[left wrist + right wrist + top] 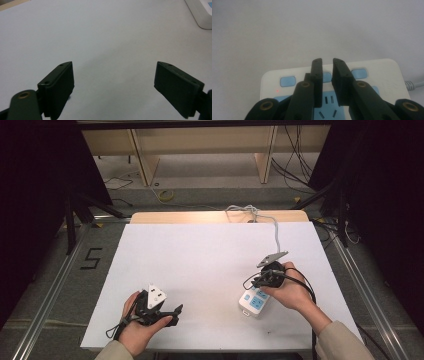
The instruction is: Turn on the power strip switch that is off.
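A white power strip (251, 303) with blue sockets lies on the white table (200, 265) at the right. My right gripper (255, 282) is held over its far end. In the right gripper view the jaws stand almost together, shut on nothing, and the gripper (327, 61) hovers just above the row of blue switch buttons (287, 81) on the strip (387, 72). A small red light (277, 91) glows near the strip's corner. My left gripper (175, 315) rests near the front left edge, open, and its gripper (113, 66) has bare table between the jaws. The strip's corner (202, 12) shows far off.
The strip's grey cable (275, 232) runs back across the table and off its far wooden edge (200, 216). Beyond are a floor with loose cables (295, 165) and wooden shelf legs (145, 165). A "5" mark (91, 258) is on the floor at the left.
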The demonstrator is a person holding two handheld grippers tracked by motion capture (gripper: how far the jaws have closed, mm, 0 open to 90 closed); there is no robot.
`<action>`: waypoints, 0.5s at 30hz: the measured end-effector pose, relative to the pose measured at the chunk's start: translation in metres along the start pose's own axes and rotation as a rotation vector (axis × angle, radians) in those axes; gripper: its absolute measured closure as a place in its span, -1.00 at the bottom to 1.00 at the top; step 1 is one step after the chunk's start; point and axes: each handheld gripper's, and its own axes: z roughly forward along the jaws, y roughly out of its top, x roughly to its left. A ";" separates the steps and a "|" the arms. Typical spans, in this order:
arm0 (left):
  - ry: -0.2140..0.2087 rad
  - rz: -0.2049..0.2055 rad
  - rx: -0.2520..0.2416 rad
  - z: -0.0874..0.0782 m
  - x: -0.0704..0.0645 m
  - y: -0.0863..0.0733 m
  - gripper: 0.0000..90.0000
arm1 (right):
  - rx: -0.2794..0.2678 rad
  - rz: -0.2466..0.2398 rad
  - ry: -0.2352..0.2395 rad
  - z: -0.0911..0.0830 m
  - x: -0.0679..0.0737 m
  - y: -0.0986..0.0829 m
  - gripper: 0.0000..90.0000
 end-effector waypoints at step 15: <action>-0.003 -0.002 0.007 0.001 0.000 -0.001 -0.64 | -0.071 0.019 0.031 -0.012 -0.003 -0.012 0.45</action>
